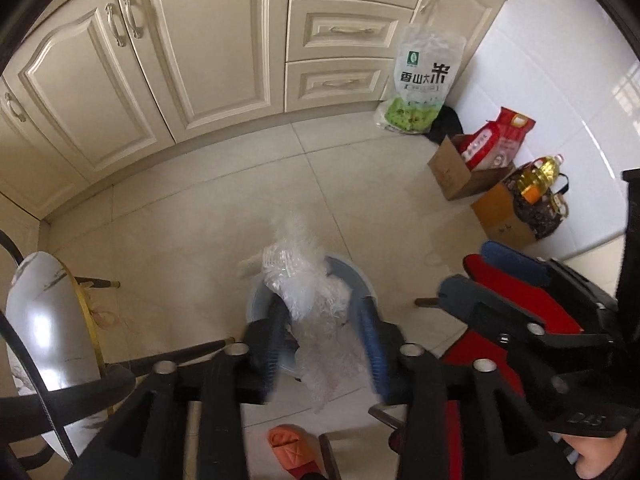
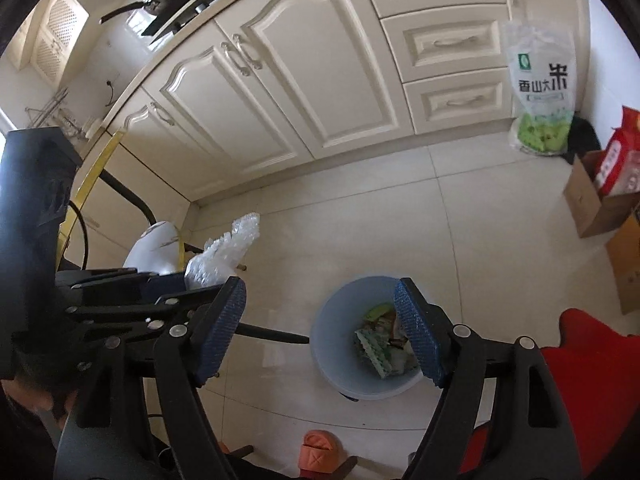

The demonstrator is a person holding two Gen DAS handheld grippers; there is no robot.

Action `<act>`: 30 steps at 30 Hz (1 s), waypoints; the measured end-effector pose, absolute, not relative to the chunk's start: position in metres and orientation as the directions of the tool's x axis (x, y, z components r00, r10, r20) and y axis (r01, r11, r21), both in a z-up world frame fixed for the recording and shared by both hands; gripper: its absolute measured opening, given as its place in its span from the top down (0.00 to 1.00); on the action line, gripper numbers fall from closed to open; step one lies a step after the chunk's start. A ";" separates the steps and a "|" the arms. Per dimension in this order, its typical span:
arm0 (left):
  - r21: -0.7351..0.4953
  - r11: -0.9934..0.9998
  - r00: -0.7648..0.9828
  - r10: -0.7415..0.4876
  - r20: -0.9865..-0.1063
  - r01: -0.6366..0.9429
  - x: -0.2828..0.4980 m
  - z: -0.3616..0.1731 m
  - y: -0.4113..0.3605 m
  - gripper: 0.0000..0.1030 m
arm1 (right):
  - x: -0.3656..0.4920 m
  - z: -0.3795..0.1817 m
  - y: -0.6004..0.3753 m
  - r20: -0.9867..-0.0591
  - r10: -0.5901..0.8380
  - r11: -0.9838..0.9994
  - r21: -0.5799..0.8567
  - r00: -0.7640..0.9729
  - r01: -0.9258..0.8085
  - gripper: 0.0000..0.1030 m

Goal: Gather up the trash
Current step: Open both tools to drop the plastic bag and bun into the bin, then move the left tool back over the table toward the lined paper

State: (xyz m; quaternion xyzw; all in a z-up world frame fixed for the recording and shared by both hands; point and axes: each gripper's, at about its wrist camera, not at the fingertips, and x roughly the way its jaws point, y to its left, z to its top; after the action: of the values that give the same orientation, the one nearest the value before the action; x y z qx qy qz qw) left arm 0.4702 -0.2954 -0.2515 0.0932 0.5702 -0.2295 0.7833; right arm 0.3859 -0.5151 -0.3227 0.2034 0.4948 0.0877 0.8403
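Disposal step. The left gripper (image 1: 320,344), jaws parted, has bubble wrap (image 1: 308,292) loose between its pads, directly over the bin (image 2: 340,344). The right gripper (image 2: 320,332) stands open and empty beside it. Next move likely: let the wrap drop in.

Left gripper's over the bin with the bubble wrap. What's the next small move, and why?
Probably open the left gripper a little wider and let the bubble wrap fall. The wrap hangs between its fingers right above the pale blue bin, with the pads apparently no longer squeezing it. The right gripper is open and empty beside it, so nothing blocks the drop.
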 end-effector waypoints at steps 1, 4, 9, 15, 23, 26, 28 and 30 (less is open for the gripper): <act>-0.104 0.878 0.254 -0.246 -0.935 0.468 0.468 -0.251 -0.297 0.45 | 0.385 -0.321 -0.516 -0.795 0.348 0.902 0.429 0.497 0.056 0.27; -0.082 0.876 0.289 -0.243 -0.926 0.475 0.457 -0.244 -0.297 0.34 | 0.381 -0.309 -0.517 -0.785 0.342 0.902 0.429 0.516 0.055 0.27; -0.069 0.872 0.329 -0.255 -0.909 0.485 0.418 -0.209 -0.277 0.34 | 0.370 -0.274 -0.510 -0.755 0.339 0.904 0.426 0.562 0.027 0.27; -0.006 0.880 0.474 -0.261 -0.841 0.475 0.368 -0.144 -0.239 0.27 | 0.352 -0.208 -0.478 -0.692 0.333 0.918 0.392 0.641 -0.054 0.21; 0.106 0.930 0.683 -0.178 -0.709 0.352 0.291 -0.051 -0.143 0.11 | 0.330 -0.116 -0.411 -0.580 0.348 0.925 0.340 0.736 -0.169 0.07; 0.130 0.944 0.730 -0.144 -0.669 0.305 0.266 -0.028 -0.106 0.09 | 0.333 -0.095 -0.384 -0.561 0.362 0.924 0.323 0.745 -0.207 0.03; 0.158 0.955 0.759 -0.093 -0.644 0.251 0.253 -0.017 -0.079 0.07 | 0.337 -0.084 -0.361 -0.550 0.371 0.922 0.311 0.748 -0.228 0.02; 0.173 0.963 0.777 -0.053 -0.627 0.205 0.245 -0.008 -0.054 0.07 | 0.343 -0.077 -0.336 -0.539 0.408 0.909 0.317 0.736 -0.272 0.02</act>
State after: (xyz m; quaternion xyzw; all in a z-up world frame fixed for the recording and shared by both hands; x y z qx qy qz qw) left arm 0.2446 -0.0536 -0.0077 0.1167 0.3266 -0.0690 0.9354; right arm 0.3430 -0.3360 -0.0767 0.1089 0.3130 0.1838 0.9254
